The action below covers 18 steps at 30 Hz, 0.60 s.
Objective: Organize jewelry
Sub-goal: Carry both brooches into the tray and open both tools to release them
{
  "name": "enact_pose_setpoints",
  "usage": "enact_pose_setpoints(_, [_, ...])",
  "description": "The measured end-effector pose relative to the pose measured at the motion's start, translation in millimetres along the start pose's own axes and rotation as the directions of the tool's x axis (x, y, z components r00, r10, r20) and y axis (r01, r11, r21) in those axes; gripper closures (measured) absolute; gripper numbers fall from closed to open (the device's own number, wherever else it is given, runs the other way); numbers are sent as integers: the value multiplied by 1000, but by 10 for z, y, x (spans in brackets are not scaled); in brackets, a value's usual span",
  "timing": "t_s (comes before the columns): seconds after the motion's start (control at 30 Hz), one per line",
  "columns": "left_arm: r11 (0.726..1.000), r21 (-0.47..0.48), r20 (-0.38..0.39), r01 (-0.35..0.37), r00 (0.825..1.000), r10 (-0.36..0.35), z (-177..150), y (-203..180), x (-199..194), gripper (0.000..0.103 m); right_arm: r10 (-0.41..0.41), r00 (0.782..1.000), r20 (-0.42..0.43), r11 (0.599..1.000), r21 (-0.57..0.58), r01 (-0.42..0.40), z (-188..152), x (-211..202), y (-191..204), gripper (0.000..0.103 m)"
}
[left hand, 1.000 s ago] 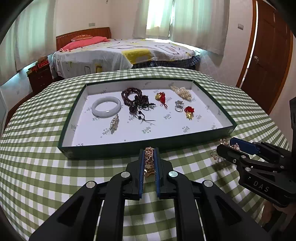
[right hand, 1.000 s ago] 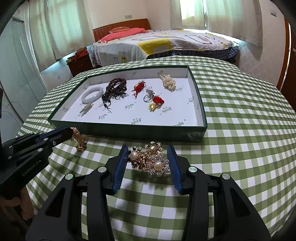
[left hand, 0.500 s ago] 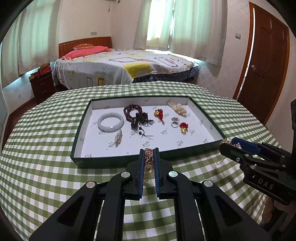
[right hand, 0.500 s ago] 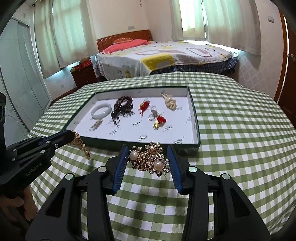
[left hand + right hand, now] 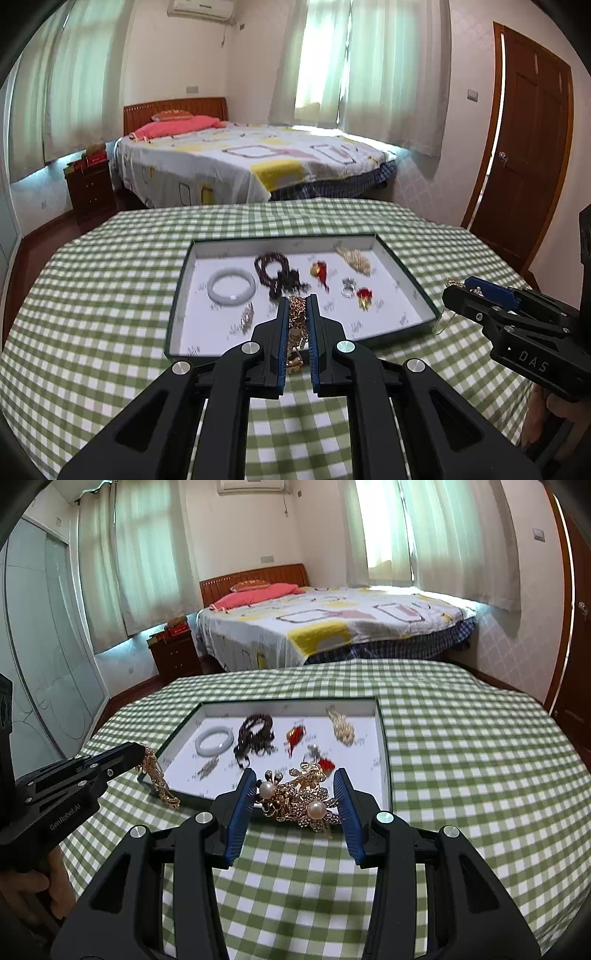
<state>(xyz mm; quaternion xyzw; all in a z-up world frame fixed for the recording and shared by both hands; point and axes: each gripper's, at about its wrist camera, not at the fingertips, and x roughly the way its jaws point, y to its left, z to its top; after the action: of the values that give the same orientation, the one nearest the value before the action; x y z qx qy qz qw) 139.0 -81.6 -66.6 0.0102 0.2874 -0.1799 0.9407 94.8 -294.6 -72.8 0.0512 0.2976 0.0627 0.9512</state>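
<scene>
Checked table (image 5: pixel 110 295), tray (image 5: pixel 177 295), jewelry.

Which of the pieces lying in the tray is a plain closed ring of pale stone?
The pale bangle at the left side of the tray. It is one smooth whitish hoop; the other pieces are beaded, red, or metallic.

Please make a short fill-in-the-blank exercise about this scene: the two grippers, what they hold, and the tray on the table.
1. The left gripper is shut on a gold ____.
2. The brooch in the right gripper carries two white ____.
3. The white bangle lies inside the green-edged ____.
4. The tablecloth has a green and white ____ pattern.

Missing words: chain; pearls; tray; checked
</scene>
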Motion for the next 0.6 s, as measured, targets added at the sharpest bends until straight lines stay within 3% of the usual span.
enact_pose_setpoints(0.6, [1000, 18, 93, 2, 996, -3, 443, 3, 255, 93, -5, 998, 69, 1000, -16, 6, 445, 270, -44, 61])
